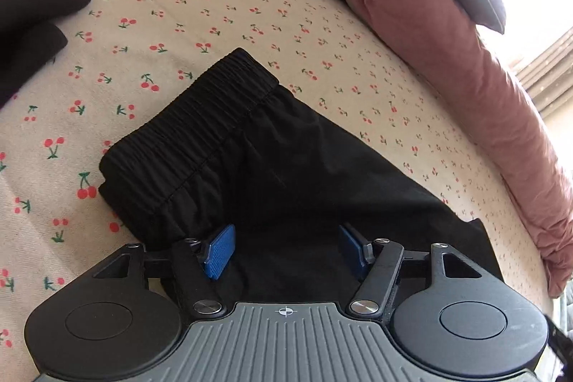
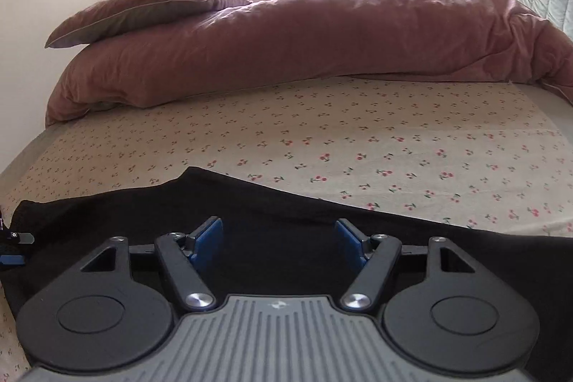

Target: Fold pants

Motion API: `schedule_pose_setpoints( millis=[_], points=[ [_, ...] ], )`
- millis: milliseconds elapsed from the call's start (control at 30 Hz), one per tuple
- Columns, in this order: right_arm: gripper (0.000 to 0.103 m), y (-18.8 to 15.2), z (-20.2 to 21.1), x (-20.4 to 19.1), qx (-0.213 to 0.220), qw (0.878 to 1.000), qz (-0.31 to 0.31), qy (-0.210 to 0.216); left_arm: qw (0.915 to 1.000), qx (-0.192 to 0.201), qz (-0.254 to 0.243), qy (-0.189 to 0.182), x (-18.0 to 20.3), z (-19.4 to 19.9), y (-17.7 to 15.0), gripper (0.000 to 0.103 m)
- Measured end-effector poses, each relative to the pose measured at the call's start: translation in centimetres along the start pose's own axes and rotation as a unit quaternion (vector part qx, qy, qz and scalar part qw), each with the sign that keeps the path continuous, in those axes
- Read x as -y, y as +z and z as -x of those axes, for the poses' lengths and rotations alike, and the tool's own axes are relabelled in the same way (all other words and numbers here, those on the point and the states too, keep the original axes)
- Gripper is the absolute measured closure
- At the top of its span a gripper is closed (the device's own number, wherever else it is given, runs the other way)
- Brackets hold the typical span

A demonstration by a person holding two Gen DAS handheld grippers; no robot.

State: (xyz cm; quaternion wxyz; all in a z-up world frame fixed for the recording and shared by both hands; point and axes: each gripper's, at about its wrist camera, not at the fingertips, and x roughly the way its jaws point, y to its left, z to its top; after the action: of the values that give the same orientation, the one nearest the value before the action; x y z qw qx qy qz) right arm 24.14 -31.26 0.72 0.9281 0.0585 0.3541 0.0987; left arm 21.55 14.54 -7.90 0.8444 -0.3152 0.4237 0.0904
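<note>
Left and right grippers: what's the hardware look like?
The two match. The left gripper and right gripper each have blue ribbed pads on black linkage arms with silver pivot bolts, two black round discs, and a grey ribbed centre plate bearing a small crosshair mark. No cables or sleeves visible.

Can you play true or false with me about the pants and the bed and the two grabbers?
1. The pants are black. True.
2. The left gripper is squeezing the pants. False: its jaws stand wide open, with the pants in front of and under them.
3. The sheet has little cherries on it. True.
4. The blanket is bright green. False: it is dusty pink and bunched at the far side of the bed.
5. The right gripper is open. True.
6. The waistband is stretchy and crinkled. True.
</note>
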Motion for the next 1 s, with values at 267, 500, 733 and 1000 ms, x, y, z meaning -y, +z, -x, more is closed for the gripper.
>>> schedule_pose_setpoints(
  millis=[267, 500, 733, 1000],
  points=[
    [0.049, 5.5, -13.0, -10.2, -0.065, 0.987, 0.145, 0.031, 0.9982, 0.030, -0.047, 0.021, 0.1, -0.1, -1.0, 0.045],
    [0.103, 4.4, -16.4, -11.3, -0.101, 0.981, 0.165, 0.011, 0.9976, 0.036, -0.054, 0.023, 0.3, 0.5, -1.4, 0.045],
    [0.103, 4.6, -12.5, -11.7, 0.001, 0.980, 0.198, 0.001, 0.9974, 0.038, -0.052, 0.032, 0.7, 0.9, -1.7, 0.045],
    [0.103, 1.5, -15.3, -13.4, -0.011, 0.973, 0.208, -0.099, 0.9986, 0.041, -0.031, -0.006, -0.3, 1.6, -0.8, 0.033]
  ],
)
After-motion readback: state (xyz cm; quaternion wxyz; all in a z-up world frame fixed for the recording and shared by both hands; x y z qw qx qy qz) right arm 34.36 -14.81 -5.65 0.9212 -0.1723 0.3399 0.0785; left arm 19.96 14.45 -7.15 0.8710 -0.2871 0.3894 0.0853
